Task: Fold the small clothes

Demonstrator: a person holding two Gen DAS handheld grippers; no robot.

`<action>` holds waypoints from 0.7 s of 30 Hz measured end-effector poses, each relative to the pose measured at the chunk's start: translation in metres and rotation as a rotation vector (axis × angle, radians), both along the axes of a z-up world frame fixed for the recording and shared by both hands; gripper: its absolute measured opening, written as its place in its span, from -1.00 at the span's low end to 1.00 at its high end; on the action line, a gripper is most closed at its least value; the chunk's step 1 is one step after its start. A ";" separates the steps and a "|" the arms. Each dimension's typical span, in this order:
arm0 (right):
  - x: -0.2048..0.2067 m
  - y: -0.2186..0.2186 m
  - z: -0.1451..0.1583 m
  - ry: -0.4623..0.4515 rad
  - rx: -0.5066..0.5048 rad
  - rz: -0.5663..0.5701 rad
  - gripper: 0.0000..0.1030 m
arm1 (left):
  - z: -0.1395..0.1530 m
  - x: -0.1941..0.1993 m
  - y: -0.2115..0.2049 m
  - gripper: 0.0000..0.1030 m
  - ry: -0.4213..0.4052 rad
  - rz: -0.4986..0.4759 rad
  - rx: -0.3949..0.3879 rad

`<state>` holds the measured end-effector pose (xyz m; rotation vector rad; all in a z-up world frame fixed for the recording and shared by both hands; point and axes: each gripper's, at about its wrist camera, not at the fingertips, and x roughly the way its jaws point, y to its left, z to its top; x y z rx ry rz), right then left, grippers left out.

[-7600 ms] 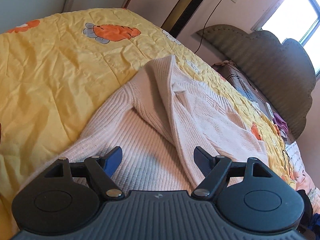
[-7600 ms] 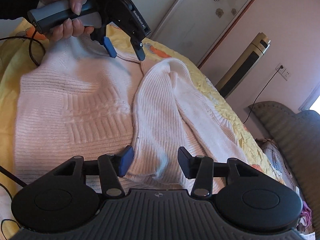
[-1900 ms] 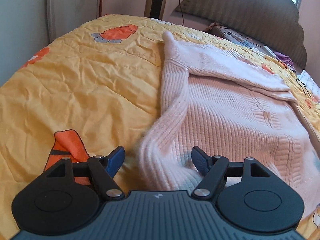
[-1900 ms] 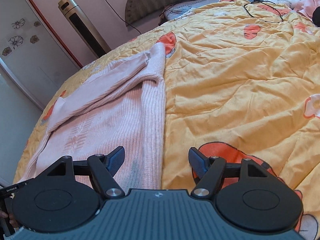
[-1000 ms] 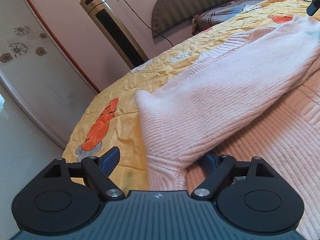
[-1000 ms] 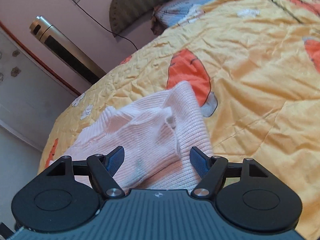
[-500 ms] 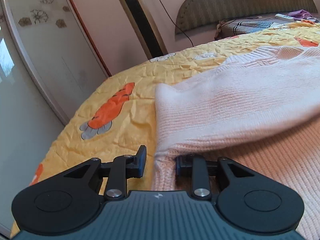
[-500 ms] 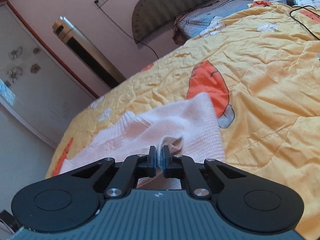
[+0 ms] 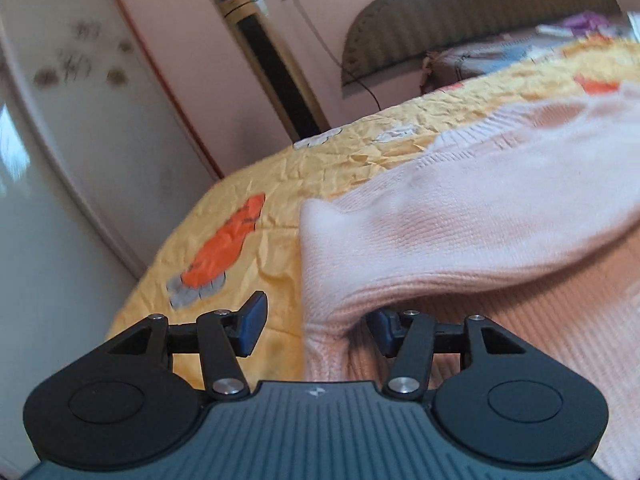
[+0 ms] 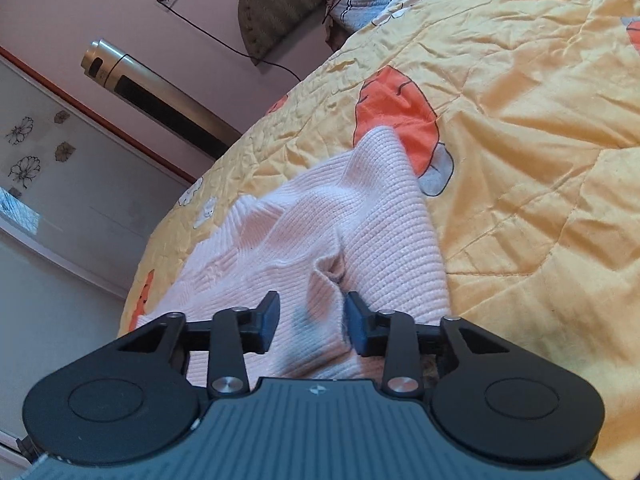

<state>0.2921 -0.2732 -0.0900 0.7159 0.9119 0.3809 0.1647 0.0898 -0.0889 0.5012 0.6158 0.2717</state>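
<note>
The sweater (image 9: 460,216) lies on the yellow quilt (image 10: 520,100), and we see that one fold is already made: in the left view a doubled layer lies over the flat ribbed part, with a rounded fold edge just ahead of the left claw (image 9: 316,328). The jaws of this claw are opening. The folded corner of the sweater sits between them, but the left pad stands clear over the quilt and we cannot tell if the right pad, half hidden under the knit, touches the fabric. The right claw (image 10: 312,324) is opening too; a pinched ridge of the knit stands between its pads, and they do not press on it. Beyond this claw the far corner of the sweater lies on an orange carrot print (image 10: 400,116). We judge that the first fold is being released. The sweater is wide and loose, so more folds are probably left.
</note>
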 end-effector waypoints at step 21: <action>-0.006 0.034 0.015 -0.084 -0.252 0.107 -0.28 | 0.012 -0.027 0.025 0.28 -0.030 0.094 -0.060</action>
